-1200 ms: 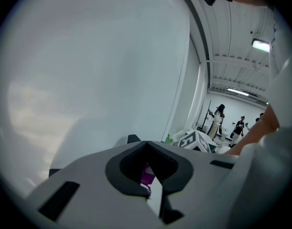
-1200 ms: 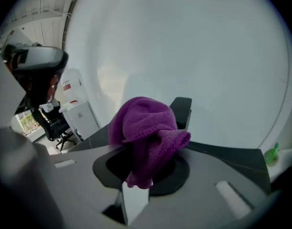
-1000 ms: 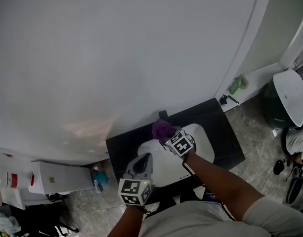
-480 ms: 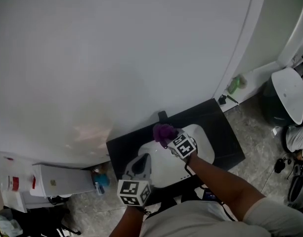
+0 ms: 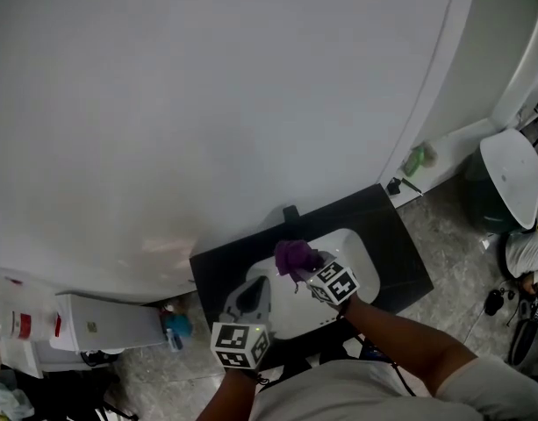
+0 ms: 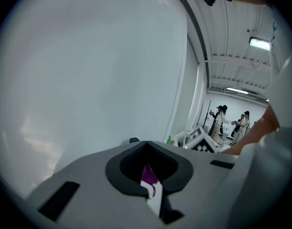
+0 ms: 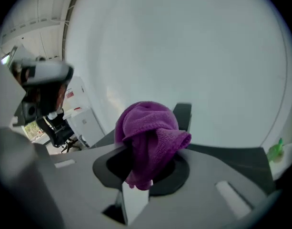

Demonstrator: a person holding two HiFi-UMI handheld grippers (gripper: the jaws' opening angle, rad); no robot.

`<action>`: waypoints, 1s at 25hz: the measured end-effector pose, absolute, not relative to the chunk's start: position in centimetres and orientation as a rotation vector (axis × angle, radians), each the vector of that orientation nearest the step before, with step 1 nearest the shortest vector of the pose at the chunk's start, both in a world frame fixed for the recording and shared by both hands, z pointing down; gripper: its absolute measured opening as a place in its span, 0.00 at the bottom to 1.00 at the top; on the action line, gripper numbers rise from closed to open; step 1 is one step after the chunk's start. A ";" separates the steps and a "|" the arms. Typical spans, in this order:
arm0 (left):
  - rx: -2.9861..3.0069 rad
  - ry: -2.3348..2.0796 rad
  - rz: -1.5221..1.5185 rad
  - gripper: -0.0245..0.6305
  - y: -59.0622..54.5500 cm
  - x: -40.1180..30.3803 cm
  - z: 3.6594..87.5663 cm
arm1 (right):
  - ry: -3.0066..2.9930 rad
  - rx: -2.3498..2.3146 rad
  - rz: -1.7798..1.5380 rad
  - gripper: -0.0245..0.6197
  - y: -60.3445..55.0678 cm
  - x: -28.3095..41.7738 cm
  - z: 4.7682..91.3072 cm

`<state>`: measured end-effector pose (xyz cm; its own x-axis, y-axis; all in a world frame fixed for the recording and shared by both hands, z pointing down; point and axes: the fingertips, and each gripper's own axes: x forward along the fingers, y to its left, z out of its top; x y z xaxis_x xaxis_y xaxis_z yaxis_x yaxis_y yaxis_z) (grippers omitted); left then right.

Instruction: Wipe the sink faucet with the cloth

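A short black faucet (image 5: 290, 211) stands at the back rim of a white sink (image 5: 363, 263) set in a black counter (image 5: 400, 235). My right gripper (image 5: 305, 266) is shut on a bunched purple cloth (image 5: 292, 255), held over the basin a little in front of the faucet, apart from it. In the right gripper view the cloth (image 7: 148, 135) fills the jaws of the right gripper (image 7: 138, 178) and the faucet (image 7: 183, 116) peeks out behind it. My left gripper (image 5: 253, 291) hangs over the basin's left edge, shut and holding nothing; in its own view the left gripper (image 6: 150, 189) shows a sliver of purple beyond.
A plain white wall rises right behind the counter. A green bottle (image 5: 417, 158) sits on a ledge at the right, near a white-lidded bin (image 5: 512, 174). A white cabinet (image 5: 102, 323) stands left of the counter. People (image 6: 222, 120) stand far off.
My right gripper has drawn the cloth back from the faucet, toward the person and over the basin. The left gripper has barely moved.
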<state>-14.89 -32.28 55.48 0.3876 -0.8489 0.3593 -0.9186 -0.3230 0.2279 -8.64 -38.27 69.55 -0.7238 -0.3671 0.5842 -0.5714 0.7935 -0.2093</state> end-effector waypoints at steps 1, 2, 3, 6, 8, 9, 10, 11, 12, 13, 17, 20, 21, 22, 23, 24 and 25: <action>2.263 -1.529 0.244 0.05 -32.2 -14.9 55.4 | -2.477 0.743 0.497 0.15 -40.8 -8.7 67.8; 2.263 -1.533 0.246 0.05 -32.2 -14.9 55.3 | -2.485 0.789 0.482 0.15 -43.5 -8.8 66.4; 2.261 -1.536 0.249 0.05 -32.0 -15.0 55.2 | -2.473 0.825 0.469 0.15 -46.2 -8.9 65.5; 2.254 -1.535 0.263 0.05 -31.5 -14.6 55.3 | -2.375 0.844 0.424 0.15 -51.2 -9.3 65.7; 2.247 -1.534 0.270 0.05 -31.3 -14.5 55.7 | -2.333 0.831 0.410 0.15 -51.7 -9.3 66.8; 2.245 -1.536 0.272 0.05 -31.3 -14.6 55.7 | -2.335 0.834 0.421 0.14 -51.2 -9.1 67.0; 2.246 -1.539 0.270 0.05 -31.2 -14.7 55.7 | -2.345 0.835 0.444 0.14 -50.1 -9.0 67.2; 2.249 -1.541 0.267 0.05 -31.2 -14.9 55.5 | -2.354 0.827 0.471 0.14 -48.5 -8.8 67.4; 2.252 -1.544 0.263 0.05 -31.2 -15.1 55.3 | -2.357 0.806 0.494 0.14 -46.5 -8.6 67.8; 2.254 -1.545 0.259 0.05 -31.1 -15.2 55.2 | -2.347 0.775 0.518 0.14 -44.2 -8.3 68.5; 2.267 -1.542 0.243 0.05 -31.2 -14.4 54.5 | -2.323 0.703 0.614 0.14 -36.8 -6.4 70.1; 2.281 -1.551 0.229 0.05 -31.6 -13.9 52.7 | -2.461 0.755 0.551 0.15 -35.5 -5.9 63.8; 2.280 -1.565 0.222 0.05 -31.8 -14.0 51.8 | -2.520 0.770 0.505 0.15 -35.5 -6.0 60.8; 2.284 -1.581 0.210 0.05 -32.1 -14.1 50.8 | -2.581 0.782 0.452 0.14 -35.5 -6.0 57.7; 2.294 -1.595 0.195 0.05 -32.2 -14.2 49.5 | -2.643 0.793 0.401 0.14 -35.2 -6.0 54.4; 2.311 -1.606 0.175 0.05 -32.3 -14.1 48.1 | -2.705 0.805 0.353 0.14 -34.9 -5.9 51.1; 2.332 -1.615 0.151 0.05 -32.3 -14.0 46.4 | -2.765 0.819 0.308 0.14 -34.4 -5.7 47.8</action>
<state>-14.03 -32.30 46.42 0.3627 -0.8966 0.2539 -0.9282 -0.3234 0.1840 -5.71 -34.43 47.80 -0.8137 -0.5051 0.2875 -0.5561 0.8205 -0.1322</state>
